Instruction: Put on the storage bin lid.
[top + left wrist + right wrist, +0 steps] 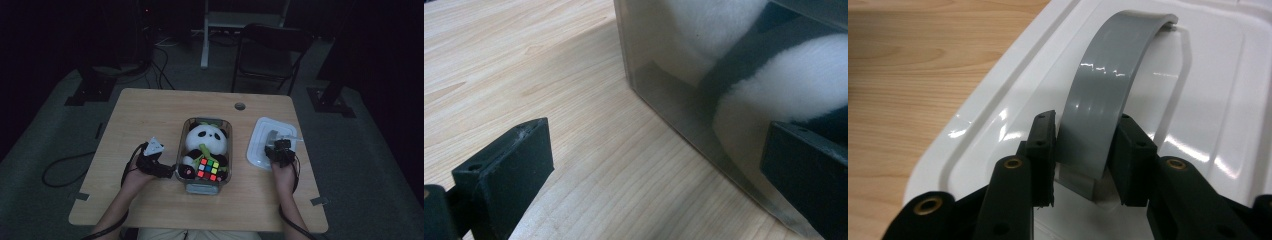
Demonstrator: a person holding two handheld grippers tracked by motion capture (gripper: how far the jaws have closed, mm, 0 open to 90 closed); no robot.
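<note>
Right gripper view: the right gripper is closed on the grey handle of the white lid, its pads pressing the strap's two edges near its base; the lid lies flat on the table. High view: the lid sits just right of the clear bin holding a panda and a cube. Left gripper view: the left gripper stands wide, one jaw on the bin's wall.
</note>
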